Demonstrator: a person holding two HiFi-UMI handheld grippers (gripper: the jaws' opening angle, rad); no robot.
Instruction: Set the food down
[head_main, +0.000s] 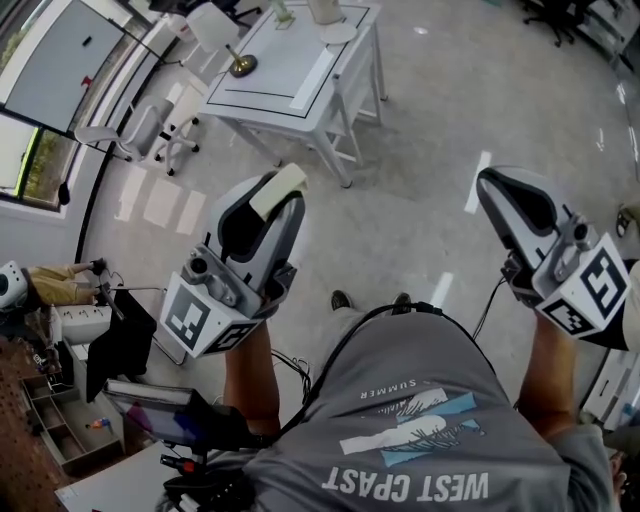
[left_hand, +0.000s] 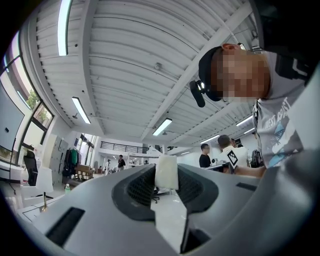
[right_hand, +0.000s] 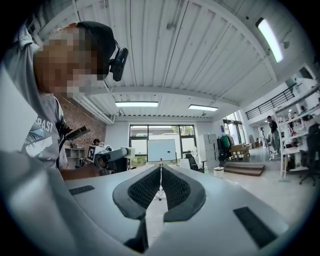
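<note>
A pale cream block of food (head_main: 279, 186) sticks out from the tips of my left gripper (head_main: 283, 200), which is shut on it and held above the floor. In the left gripper view the food (left_hand: 166, 170) stands upright, pinched between the dark pads (left_hand: 140, 186). My right gripper (head_main: 488, 181) is held out at the right, level with the left one. Its pads (right_hand: 172, 187) meet at the tips and nothing is between them. A white table (head_main: 275, 60) stands ahead, beyond both grippers.
On the table sit a brass object (head_main: 241, 65) and pale items at its far edge. A white office chair (head_main: 150, 128) stands left of the table, next to a whiteboard (head_main: 55, 55). A cluttered cart (head_main: 70, 400) is at lower left. Several people (left_hand: 205, 155) stand far off.
</note>
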